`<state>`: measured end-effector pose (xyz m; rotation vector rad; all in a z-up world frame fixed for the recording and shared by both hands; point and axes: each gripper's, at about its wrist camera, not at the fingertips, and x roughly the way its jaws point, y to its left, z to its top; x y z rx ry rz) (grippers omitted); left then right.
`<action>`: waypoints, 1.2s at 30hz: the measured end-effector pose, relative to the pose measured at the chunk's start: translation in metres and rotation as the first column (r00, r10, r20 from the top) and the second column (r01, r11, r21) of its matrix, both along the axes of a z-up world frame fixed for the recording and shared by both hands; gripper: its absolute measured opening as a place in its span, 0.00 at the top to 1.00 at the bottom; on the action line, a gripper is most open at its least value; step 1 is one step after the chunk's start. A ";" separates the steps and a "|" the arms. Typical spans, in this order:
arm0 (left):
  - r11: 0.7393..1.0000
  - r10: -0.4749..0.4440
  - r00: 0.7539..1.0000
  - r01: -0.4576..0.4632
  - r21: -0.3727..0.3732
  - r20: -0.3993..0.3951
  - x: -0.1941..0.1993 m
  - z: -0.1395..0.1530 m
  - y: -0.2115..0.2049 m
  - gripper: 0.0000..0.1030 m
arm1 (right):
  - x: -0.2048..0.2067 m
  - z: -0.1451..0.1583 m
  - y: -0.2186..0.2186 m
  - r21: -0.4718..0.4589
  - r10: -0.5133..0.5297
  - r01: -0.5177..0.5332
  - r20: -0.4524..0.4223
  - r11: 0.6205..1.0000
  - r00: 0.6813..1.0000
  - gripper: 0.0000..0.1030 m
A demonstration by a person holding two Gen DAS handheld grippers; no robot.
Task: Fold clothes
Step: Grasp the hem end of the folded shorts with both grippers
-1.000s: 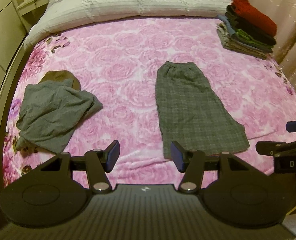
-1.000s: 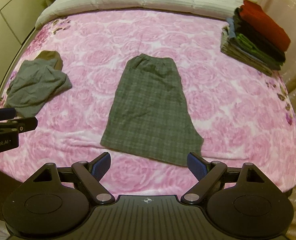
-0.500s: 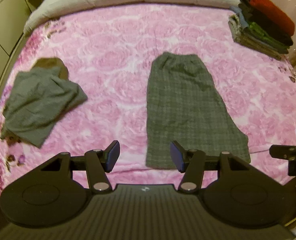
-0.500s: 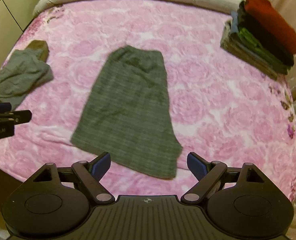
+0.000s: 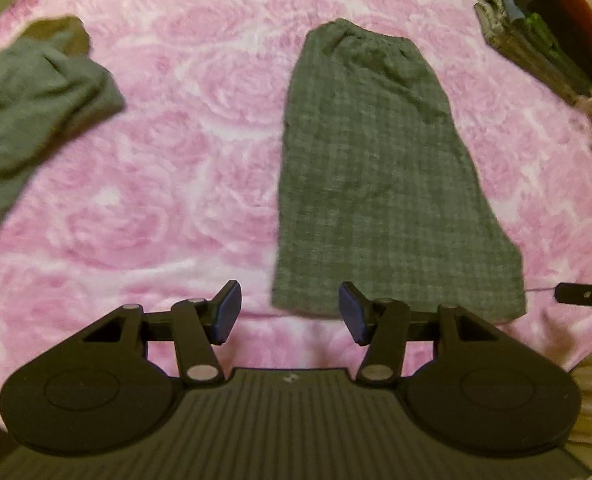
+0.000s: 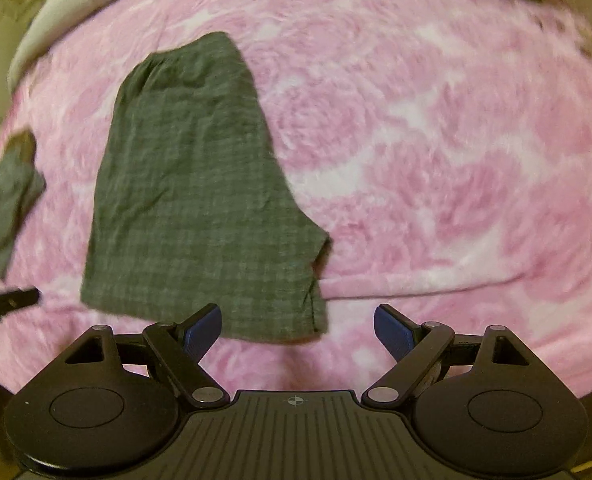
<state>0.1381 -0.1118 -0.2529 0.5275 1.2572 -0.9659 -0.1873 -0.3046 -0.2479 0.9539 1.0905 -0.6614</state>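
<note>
Left gripper (image 5: 290,312): seen low over the near edge of the bed; jaws are closing but are held apart, with only blanket seen in the gap; the shorts' near-left hem corner is seen just beyond.
Right gripper (image 6: 297,326): seen over the near-right hem corner of the shorts; jaws are spread wide, and the hem is seen between and just past the tips; nothing is pinched.
Shorts (image 5: 371,168): grey check, laid flat on the blanket, hem near, waistband far; a fold is seen along the right edge.
Blanket (image 5: 184,168): pink rose print, spread over the bed; a crease is seen running right from the shorts' hem.
Grey garment (image 5: 36,108): crumpled, left of the shorts, well apart; a brown piece (image 5: 62,32) is seen behind it.
Stack (image 5: 543,28): folded clothes piled at the far right, a red item on top.
Pillow (image 6: 68,4): pale, at the far left edge; blurred.
</note>
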 end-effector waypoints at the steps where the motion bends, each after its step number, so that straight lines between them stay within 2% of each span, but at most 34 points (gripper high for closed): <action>1: 1.000 0.001 1.000 -0.002 -0.017 -0.028 0.004 -0.007 0.001 0.54 | -0.006 -0.005 -0.001 0.014 -0.020 0.019 0.047 1.000 0.999 0.17; 4: 0.998 0.001 0.996 -0.006 -0.065 -0.084 0.016 -0.024 0.000 0.60 | -0.019 -0.018 -0.005 0.028 -0.064 0.060 0.166 0.998 0.984 0.17; 5: 0.997 -0.004 0.995 -0.004 -0.078 -0.099 0.020 -0.029 0.000 0.60 | -0.022 -0.021 -0.006 0.022 -0.064 0.060 0.196 0.998 0.979 0.21; 7: 0.995 -0.015 0.992 0.002 -0.101 -0.126 0.027 -0.039 0.002 0.62 | -0.024 -0.031 -0.008 0.035 -0.083 0.077 0.240 0.996 0.967 0.38; 13: 0.992 -0.007 0.978 -0.020 -0.128 -0.207 0.045 -0.058 0.003 0.63 | -0.034 -0.056 -0.019 0.102 -0.196 0.174 0.282 0.979 0.939 0.37; 18: 0.986 0.002 0.963 -0.046 -0.160 -0.268 0.058 -0.071 0.002 0.63 | -0.042 -0.070 -0.028 0.135 -0.240 0.206 0.322 0.969 0.916 0.37; 26: 0.979 0.022 0.920 -0.099 -0.177 -0.392 0.069 -0.098 0.003 0.68 | -0.049 -0.102 -0.038 0.257 -0.291 0.206 0.360 0.944 0.886 0.38; 30: 0.973 0.075 0.876 -0.169 -0.157 -0.476 0.071 -0.104 0.021 0.74 | -0.061 -0.106 -0.031 0.336 -0.323 0.192 0.395 0.922 0.860 0.41; 32: 0.973 0.081 0.868 -0.175 -0.148 -0.490 0.068 -0.106 0.026 0.78 | -0.064 -0.109 -0.028 0.366 -0.330 0.180 0.405 0.913 0.853 0.45; 34: 0.973 0.082 0.864 -0.177 -0.146 -0.496 0.065 -0.107 0.030 0.79 | -0.065 -0.111 -0.027 0.386 -0.331 0.166 0.414 0.908 0.848 0.46; 36: 0.967 0.099 0.846 -0.205 -0.148 -0.525 0.068 -0.111 0.029 0.79 | -0.063 -0.115 -0.028 0.401 -0.332 0.152 0.428 0.903 0.840 0.47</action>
